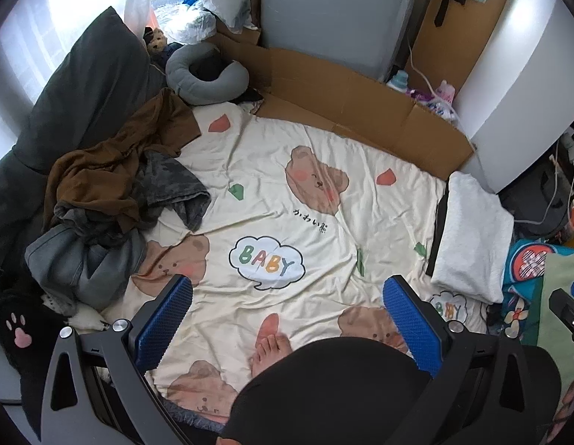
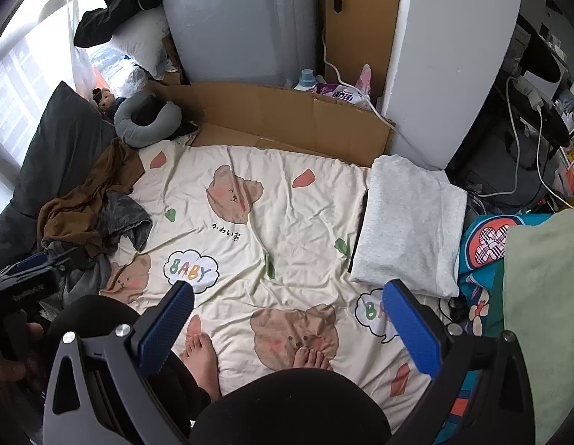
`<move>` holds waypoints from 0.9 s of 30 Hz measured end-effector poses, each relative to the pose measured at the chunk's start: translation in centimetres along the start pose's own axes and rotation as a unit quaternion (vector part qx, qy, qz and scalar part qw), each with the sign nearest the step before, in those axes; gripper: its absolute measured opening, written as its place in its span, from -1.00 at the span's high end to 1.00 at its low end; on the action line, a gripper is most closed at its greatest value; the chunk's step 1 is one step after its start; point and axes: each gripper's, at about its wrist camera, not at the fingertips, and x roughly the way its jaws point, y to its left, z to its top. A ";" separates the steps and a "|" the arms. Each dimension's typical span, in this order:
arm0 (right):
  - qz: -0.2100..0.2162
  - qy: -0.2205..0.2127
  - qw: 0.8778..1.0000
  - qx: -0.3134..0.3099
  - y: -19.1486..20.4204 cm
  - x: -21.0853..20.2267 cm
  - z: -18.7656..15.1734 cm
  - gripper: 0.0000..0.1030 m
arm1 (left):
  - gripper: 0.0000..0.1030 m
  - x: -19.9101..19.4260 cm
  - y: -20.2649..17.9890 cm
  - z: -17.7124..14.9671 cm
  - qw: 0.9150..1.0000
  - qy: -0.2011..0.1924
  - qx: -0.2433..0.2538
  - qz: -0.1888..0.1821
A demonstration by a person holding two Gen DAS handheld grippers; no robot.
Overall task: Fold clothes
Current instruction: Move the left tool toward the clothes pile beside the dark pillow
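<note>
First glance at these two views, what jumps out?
The cream bear-print sheet fills the middle, with "BABY" clouds. A rumpled clothes pile, brown on grey, sits at its left edge; a folded grey garment lies at the right edge. Both grippers, left and right, hang open and empty above bare feet.

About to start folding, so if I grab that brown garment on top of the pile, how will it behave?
The brown garment looks thin and crumpled, so probably floppy and light. It drapes over the grey clothes, so lifting may drag them along.
</note>
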 end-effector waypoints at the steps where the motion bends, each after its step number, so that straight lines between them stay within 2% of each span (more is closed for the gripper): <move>1: 0.000 -0.001 1.000 0.002 0.0 -0.1 0.1 -0.99 | -0.99 -0.4 0.4 0.2 1.000 -0.005 -0.006 -0.003; 5: -0.006 -0.005 1.000 0.008 -0.2 -0.4 0.4 -0.99 | -0.99 -1.7 1.9 1.0 1.000 -0.025 -0.016 -0.010; 12: 0.005 -0.013 1.000 0.020 -0.3 -1.1 0.8 -0.99 | -0.99 -3.3 3.5 1.8 0.999 -0.036 -0.027 -0.030; 20: 0.026 -0.023 0.999 0.038 -0.8 -2.1 0.7 -0.99 | -0.99 -5.2 5.0 2.2 0.999 -0.045 -0.018 -0.005; 27: 0.029 -0.036 0.998 0.040 -0.9 -2.5 0.8 -0.99 | -0.99 -6.4 7.1 2.5 0.998 -0.054 -0.025 -0.006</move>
